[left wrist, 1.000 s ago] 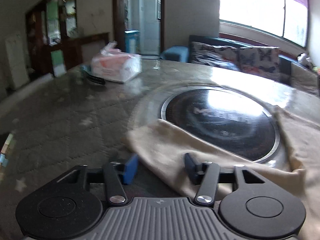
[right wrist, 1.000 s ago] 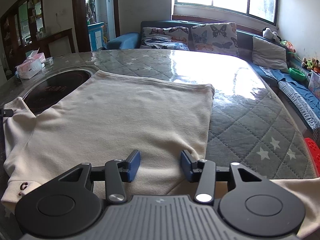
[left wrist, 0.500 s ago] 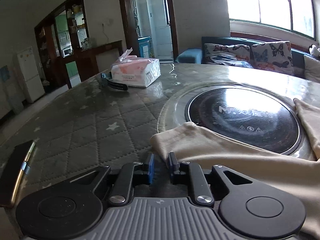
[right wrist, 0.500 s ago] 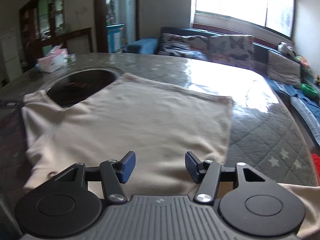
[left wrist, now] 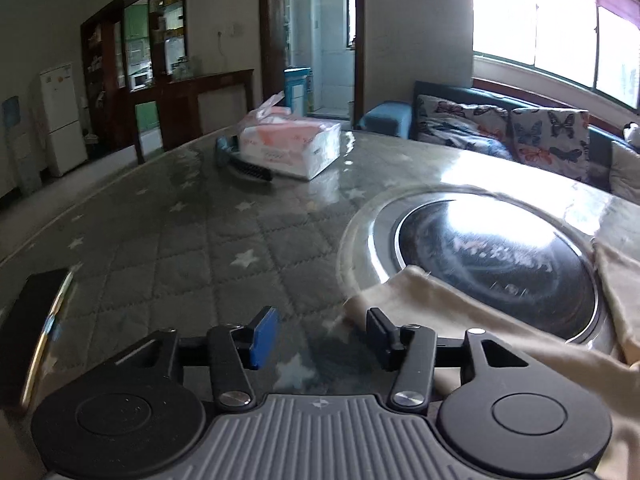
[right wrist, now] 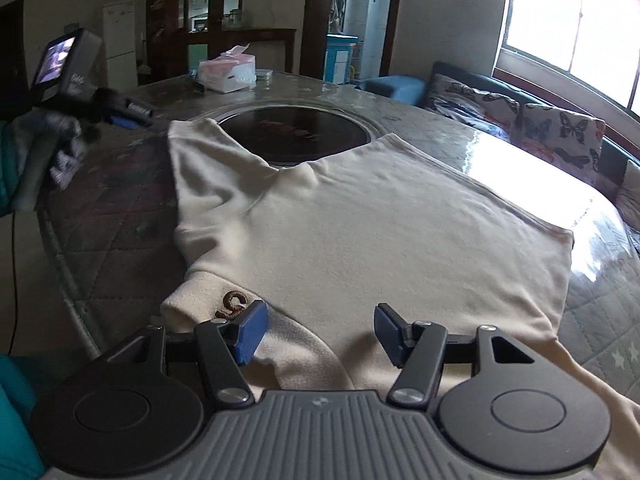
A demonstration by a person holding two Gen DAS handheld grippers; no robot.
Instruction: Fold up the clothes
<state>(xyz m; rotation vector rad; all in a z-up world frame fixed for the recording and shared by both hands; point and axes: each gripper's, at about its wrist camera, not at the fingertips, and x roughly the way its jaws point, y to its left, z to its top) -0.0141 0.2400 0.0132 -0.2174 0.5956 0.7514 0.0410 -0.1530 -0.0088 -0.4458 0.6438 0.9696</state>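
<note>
A cream sweatshirt (right wrist: 380,232) lies spread flat on the round table, with a brown letter patch (right wrist: 232,304) near its collar. One sleeve (right wrist: 208,168) stretches past the black hotplate (right wrist: 294,134). My right gripper (right wrist: 318,330) is open and empty, just above the garment near the collar. My left gripper (left wrist: 320,330) is open and empty, beside the sleeve cuff (left wrist: 400,292); its right fingertip (left wrist: 378,326) is at the cuff's edge. The left gripper also shows in the right wrist view (right wrist: 120,114), near the cuff.
The hotplate (left wrist: 496,260) is set in the quilted, glass-topped table (left wrist: 180,248). A tissue pack (left wrist: 290,142) and a dark comb (left wrist: 250,170) lie at the far side. A dark phone (left wrist: 32,328) lies at the table's near left edge. A sofa (left wrist: 520,140) stands behind.
My left gripper, nearly shut by the cuff half a second ago, has opened and holds nothing. My right gripper has swung left towards the collar and stayed open.
</note>
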